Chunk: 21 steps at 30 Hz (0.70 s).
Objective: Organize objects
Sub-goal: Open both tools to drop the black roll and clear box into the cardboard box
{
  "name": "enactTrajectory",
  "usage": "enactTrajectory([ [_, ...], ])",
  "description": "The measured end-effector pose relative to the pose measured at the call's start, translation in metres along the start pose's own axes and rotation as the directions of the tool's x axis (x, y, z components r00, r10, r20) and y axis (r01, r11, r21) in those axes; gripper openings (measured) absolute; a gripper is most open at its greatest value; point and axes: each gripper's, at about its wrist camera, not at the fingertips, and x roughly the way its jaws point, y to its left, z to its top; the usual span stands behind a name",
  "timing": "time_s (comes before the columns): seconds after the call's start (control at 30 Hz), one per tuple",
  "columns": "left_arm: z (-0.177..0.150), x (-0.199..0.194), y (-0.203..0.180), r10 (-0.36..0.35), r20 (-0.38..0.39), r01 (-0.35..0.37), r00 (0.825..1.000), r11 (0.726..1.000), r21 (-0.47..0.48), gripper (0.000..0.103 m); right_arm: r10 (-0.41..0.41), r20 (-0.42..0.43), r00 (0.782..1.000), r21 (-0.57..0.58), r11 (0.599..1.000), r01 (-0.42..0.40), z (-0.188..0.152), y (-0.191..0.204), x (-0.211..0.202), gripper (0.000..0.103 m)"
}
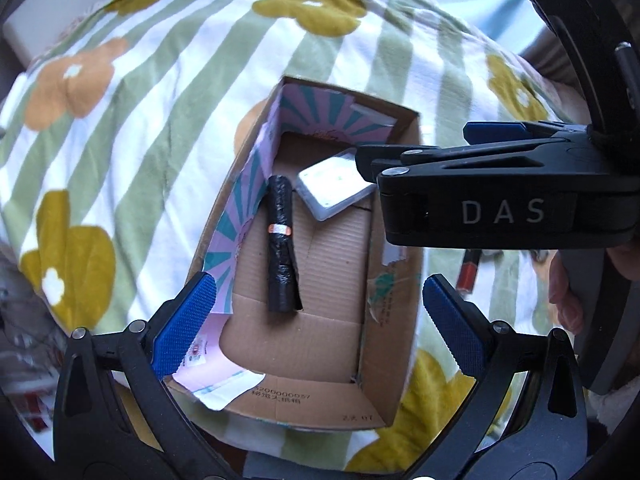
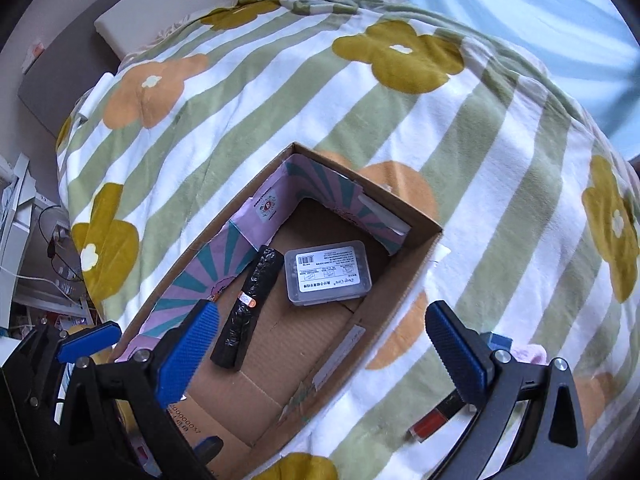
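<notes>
An open cardboard box [image 1: 396,344] [image 2: 416,252] lies on a flowered blanket [image 1: 132,132] [image 2: 280,100]. Inside lie a black roll of bags with an orange band [image 1: 282,244] [image 2: 246,306] and a clear plastic case with a white label [image 1: 334,186] [image 2: 326,272]. A red tube [image 1: 468,270] [image 2: 434,416] lies on the blanket right of the box. My left gripper [image 1: 320,324] is open and empty above the box's near end. My right gripper [image 2: 324,352] is open and empty above the box; it also shows in the left wrist view [image 1: 492,200].
A white pillow [image 2: 140,20] lies at the bed's far left. Cluttered shelves and cables [image 2: 36,260] stand left of the bed. A blue curtain [image 2: 520,12] hangs at the back right. A small pink and blue item [image 2: 516,348] lies by the right fingertip.
</notes>
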Motion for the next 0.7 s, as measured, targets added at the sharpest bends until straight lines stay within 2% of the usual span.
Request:
enactTrajectory([
  [0.17,-0.001,-0.037,-0.014,-0.048,0.034,0.043,0.998,0.99,0.133,0.103,-0.085,0.056,0.995,0.116,0.99,0.078,-0.02,-0.009,-0.049,0.102],
  [0.27,0.0,-0.06,-0.026,-0.073,0.071,0.057,0.995,0.977,0.204,0.103,-0.155,0.094,0.983,0.216,0.967,0.132,-0.038,-0.016,-0.082,0.103],
  [0.37,-0.001,-0.08,-0.038,-0.092,0.106,0.06,0.99,0.961,0.271,0.103,-0.224,0.117,0.968,0.311,0.934,0.178,-0.059,-0.026,-0.113,0.103],
  [0.47,-0.001,-0.095,-0.054,-0.135,0.106,0.093,0.985,0.939,0.331,0.103,-0.279,0.118,0.953,0.407,0.889,0.209,-0.086,-0.039,-0.139,0.103],
  [0.57,-0.001,-0.101,-0.072,-0.16,0.106,0.109,0.981,0.92,0.377,0.103,-0.317,0.106,0.943,0.493,0.84,0.227,-0.112,-0.052,-0.159,0.103],
  [0.63,-0.003,-0.107,-0.082,-0.187,0.104,0.133,0.977,0.912,0.389,0.103,-0.342,0.096,0.935,0.562,0.794,0.232,-0.133,-0.061,-0.172,0.103],
  [0.7,-0.005,-0.11,-0.095,-0.208,0.095,0.155,0.974,0.905,0.395,0.103,-0.344,0.096,0.934,0.603,0.767,0.22,-0.152,-0.069,-0.182,0.103],
])
